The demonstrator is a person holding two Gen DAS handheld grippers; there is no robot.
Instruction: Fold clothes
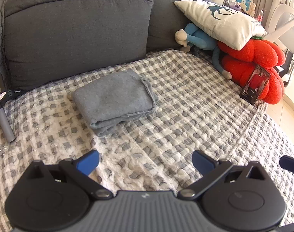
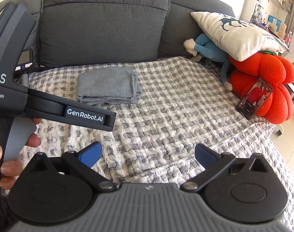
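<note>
A grey garment (image 1: 114, 98) lies folded into a neat rectangle on the checked quilt (image 1: 185, 116) that covers the sofa seat. It also shows in the right wrist view (image 2: 108, 87). My left gripper (image 1: 146, 163) is open and empty, held above the quilt well in front of the garment. My right gripper (image 2: 147, 155) is open and empty too, further back. The left gripper's black body (image 2: 69, 114) crosses the left of the right wrist view, held by a hand (image 2: 15, 147).
Dark grey sofa back cushions (image 1: 79, 32) rise behind. At the right are a white pillow (image 1: 220, 21), a blue plush toy (image 1: 199, 36), a red plush cushion (image 1: 258, 65) and a phone (image 1: 255, 85) leaning on it. A grey-handled device (image 1: 4, 119) lies at the left.
</note>
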